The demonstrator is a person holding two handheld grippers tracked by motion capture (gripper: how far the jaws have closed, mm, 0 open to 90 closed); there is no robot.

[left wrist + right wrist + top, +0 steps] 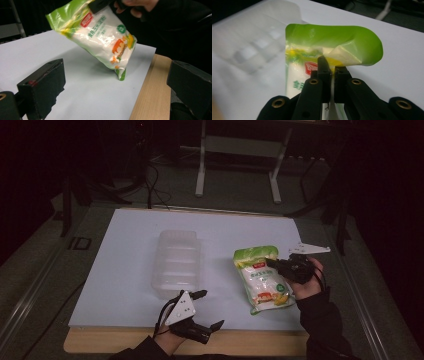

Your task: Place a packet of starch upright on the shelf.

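A green and white food bag [260, 277] hangs tilted over the right side of the white mat, its bottom corner [121, 74] touching the mat. My right gripper [274, 263] is shut on the bag [332, 47] near its green top edge, jaws pinching the film. A clear plastic container [176, 261] sits in the middle of the mat, seen blurred behind the bag [249, 47]. My left gripper [209, 309] rests near the mat's front edge, just in front of the container, jaws wide open with nothing between them; its fingers [42, 85] frame the bag [100, 32].
The white mat [125, 270] lies on a wooden table whose front edge [150, 340] shows as a bare strip. Beyond the table stand a grey metal frame [240, 155], cables and dark floor. A dark sleeve [325, 320] reaches in at the right.
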